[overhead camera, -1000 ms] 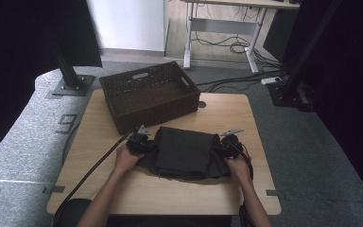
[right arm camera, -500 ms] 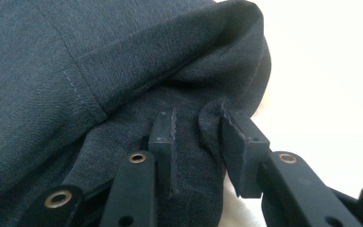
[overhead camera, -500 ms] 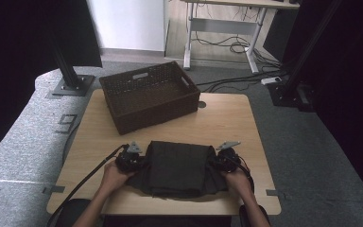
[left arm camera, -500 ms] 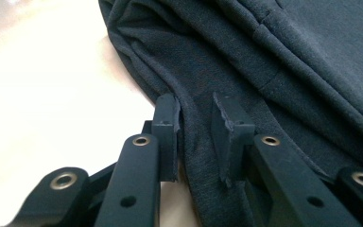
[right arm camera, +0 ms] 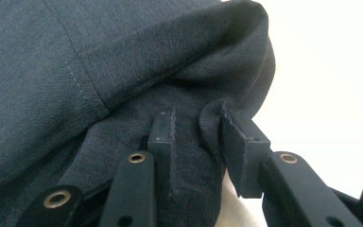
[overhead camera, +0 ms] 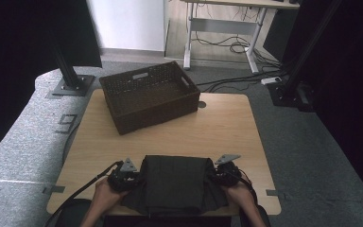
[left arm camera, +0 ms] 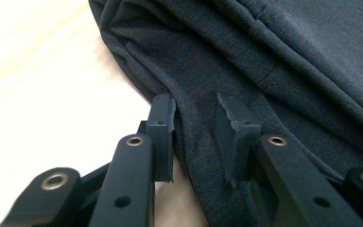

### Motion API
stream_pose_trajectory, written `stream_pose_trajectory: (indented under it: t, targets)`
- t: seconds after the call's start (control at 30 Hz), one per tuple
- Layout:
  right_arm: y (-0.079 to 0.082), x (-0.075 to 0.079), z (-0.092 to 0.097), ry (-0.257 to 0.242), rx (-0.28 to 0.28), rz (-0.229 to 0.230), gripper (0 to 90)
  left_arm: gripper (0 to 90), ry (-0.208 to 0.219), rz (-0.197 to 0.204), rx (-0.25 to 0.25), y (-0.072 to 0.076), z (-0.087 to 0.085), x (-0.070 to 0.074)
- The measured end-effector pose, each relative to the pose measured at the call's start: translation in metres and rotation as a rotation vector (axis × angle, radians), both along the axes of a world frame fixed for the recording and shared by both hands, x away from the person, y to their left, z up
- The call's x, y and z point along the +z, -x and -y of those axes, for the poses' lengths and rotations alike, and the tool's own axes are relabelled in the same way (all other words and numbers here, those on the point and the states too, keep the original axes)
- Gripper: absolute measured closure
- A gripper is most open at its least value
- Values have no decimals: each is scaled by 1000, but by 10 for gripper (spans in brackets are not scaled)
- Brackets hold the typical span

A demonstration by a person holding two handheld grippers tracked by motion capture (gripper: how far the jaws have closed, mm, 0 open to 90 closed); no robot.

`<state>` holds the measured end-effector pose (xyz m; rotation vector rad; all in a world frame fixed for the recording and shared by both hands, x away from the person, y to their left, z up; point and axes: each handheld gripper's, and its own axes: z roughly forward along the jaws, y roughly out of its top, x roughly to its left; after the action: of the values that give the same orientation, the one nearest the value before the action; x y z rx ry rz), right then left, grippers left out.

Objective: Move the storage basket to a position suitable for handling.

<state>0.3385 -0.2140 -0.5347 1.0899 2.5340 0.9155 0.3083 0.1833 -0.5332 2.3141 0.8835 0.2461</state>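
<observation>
A folded dark grey garment lies at the near edge of the wooden table. My left gripper sits at the garment's left side and my right gripper at its right side, each held by a hand. In the left gripper view the garment has its hem lying loosely between the jaws of the left gripper, which have just been opening a little and stand apart. In the right gripper view a bunched fold of the garment is pinched in the right gripper.
A dark woven basket, with nothing in it, stands at the back left of the table. A cable trails from the left gripper off the near left edge. Black stand posts rise beyond the table's far corners.
Both hands have pulled the garment toward the table's near edge, and it now lies flatter and overhangs that edge slightly. The basket has not moved.
</observation>
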Motion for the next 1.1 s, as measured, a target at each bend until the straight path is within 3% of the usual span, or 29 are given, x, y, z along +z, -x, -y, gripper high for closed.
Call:
stream_pose_trajectory:
  t: [0.37,0.53,0.63,0.77,0.83,0.93,1.03,1.1]
  targets:
    - [32,1,-1,1,36,-16,639,670,11,-12,-7,33,-3,0]
    - [46,1,-3,9,44,-16,638,648,12,2,-14,46,-4,-1]
    - [48,1,-3,11,41,-14,632,604,9,0,-12,44,-5,-1]
    - [43,3,-1,25,16,-34,485,454,-9,-26,-4,37,-8,1]
    - [40,3,2,5,-1,-39,428,353,-2,-45,18,28,-13,5]
    - [32,11,12,-27,-44,8,338,249,28,-31,64,17,-20,12]
    - [28,15,16,-29,-65,32,289,200,45,-8,104,5,-27,20]
    - [16,19,25,-21,-131,60,227,159,56,-4,125,-6,-31,25]
